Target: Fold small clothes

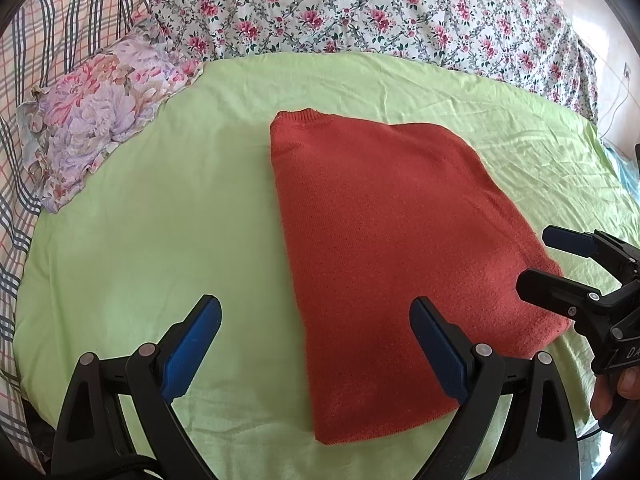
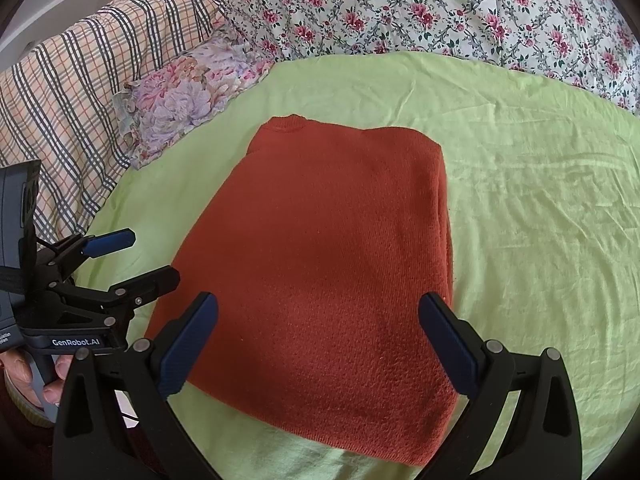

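Observation:
A rust-red knitted sweater (image 1: pixel 392 248) lies folded into a long rectangle on the light green sheet (image 1: pixel 160 220), collar at the far end. It also shows in the right wrist view (image 2: pixel 320 272). My left gripper (image 1: pixel 316 344) is open and empty, held above the sweater's near left edge. My right gripper (image 2: pixel 318 344) is open and empty above the sweater's near end. The right gripper also shows in the left wrist view (image 1: pixel 548 260) at the sweater's right corner. The left gripper also shows in the right wrist view (image 2: pixel 136 258) at the sweater's left edge.
A floral pillow (image 1: pixel 100 116) lies at the sheet's far left. A flowered quilt (image 1: pixel 360 8) runs along the back, and a plaid blanket (image 1: pixel 48 40) lies at the left. The green sheet (image 2: pixel 540 220) stretches out to the right of the sweater.

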Demonstrator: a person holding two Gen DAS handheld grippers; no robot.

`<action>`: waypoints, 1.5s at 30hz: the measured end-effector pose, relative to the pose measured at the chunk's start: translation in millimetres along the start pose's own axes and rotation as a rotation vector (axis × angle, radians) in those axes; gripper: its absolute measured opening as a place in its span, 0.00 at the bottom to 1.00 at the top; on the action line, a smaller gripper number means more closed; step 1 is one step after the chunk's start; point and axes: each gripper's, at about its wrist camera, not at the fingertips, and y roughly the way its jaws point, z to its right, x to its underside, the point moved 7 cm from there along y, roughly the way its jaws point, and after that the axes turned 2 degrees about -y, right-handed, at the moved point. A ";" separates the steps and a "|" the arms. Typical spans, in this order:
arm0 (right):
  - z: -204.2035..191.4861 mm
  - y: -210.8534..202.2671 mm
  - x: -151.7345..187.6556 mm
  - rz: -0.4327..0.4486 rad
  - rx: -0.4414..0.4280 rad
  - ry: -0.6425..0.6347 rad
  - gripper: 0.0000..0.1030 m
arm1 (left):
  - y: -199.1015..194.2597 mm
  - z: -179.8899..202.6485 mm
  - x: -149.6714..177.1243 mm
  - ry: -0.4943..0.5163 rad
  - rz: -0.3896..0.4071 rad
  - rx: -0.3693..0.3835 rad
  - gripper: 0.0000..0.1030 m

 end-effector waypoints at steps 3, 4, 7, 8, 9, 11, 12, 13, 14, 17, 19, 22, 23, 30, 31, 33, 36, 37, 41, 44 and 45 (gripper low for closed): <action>0.1 0.1 -0.4 -0.003 0.000 -0.001 0.97 | 0.0 0.0 0.2 0.003 0.000 0.000 0.93; 0.0 0.2 -0.4 -0.004 0.000 -0.001 0.97 | 0.0 0.0 0.3 0.002 0.000 0.000 0.93; -0.4 0.2 -0.5 -0.005 0.000 -0.002 0.97 | -0.1 0.0 0.5 0.002 0.001 0.000 0.93; -0.8 0.4 0.0 -0.004 0.001 -0.001 0.97 | -0.1 -0.1 0.5 0.003 0.001 0.001 0.93; -1.1 0.5 0.2 -0.004 0.001 -0.001 0.97 | -0.1 0.1 0.7 0.003 0.001 0.001 0.93; -1.5 0.5 0.4 -0.003 0.002 -0.001 0.97 | -0.3 -0.1 0.5 0.003 0.001 -0.001 0.93; -1.6 0.5 0.4 -0.003 0.003 0.000 0.97 | -0.3 -0.1 0.4 0.003 0.002 0.001 0.93; -1.1 0.5 0.2 -0.004 0.002 0.000 0.97 | -0.5 -0.1 0.4 0.003 0.003 0.001 0.93; -0.9 0.1 -0.2 -0.004 0.002 0.002 0.97 | -0.8 -0.3 0.4 0.002 0.003 0.001 0.93; -0.5 1.6 0.6 -0.004 0.002 0.003 0.97 | -0.9 -0.6 0.4 0.002 0.003 0.001 0.93; 0.0 1.8 0.6 -0.005 0.000 0.001 0.97 | -1.0 -0.6 0.3 0.003 0.003 0.001 0.93; 1.2 2.5 0.2 -0.007 -0.001 -0.004 0.97 | -1.7 -0.7 0.4 0.005 0.003 0.001 0.93; 0.7 2.5 0.3 -0.007 -0.001 -0.003 0.97 | -1.8 -0.5 0.6 0.005 0.003 0.001 0.93; -0.8 2.4 0.7 -0.006 0.002 -0.001 0.97 | -1.9 -0.1 0.7 0.005 0.003 0.001 0.93; -0.6 2.4 0.5 -0.006 0.001 -0.002 0.97 | -2.0 0.0 0.7 0.004 0.003 0.001 0.93; -0.3 2.4 0.2 -0.005 0.000 -0.002 0.97 | -1.9 0.0 0.6 0.005 0.003 0.000 0.93; -0.1 2.4 0.2 -0.005 -0.001 -0.003 0.97 | -2.0 0.2 0.3 0.006 0.003 0.004 0.93; 0.0 2.3 0.1 -0.005 -0.002 -0.004 0.97 | -1.5 0.6 0.1 0.007 0.003 0.004 0.93; -0.4 2.3 0.0 -0.004 0.000 -0.004 0.97 | -1.5 0.6 0.1 0.006 0.002 0.005 0.93; -0.9 1.9 0.0 -0.005 0.001 -0.004 0.97 | -1.7 0.7 0.2 0.006 0.003 0.004 0.93; -0.8 1.8 -0.2 -0.004 0.000 -0.004 0.97 | -1.7 0.8 0.2 0.006 0.003 0.005 0.93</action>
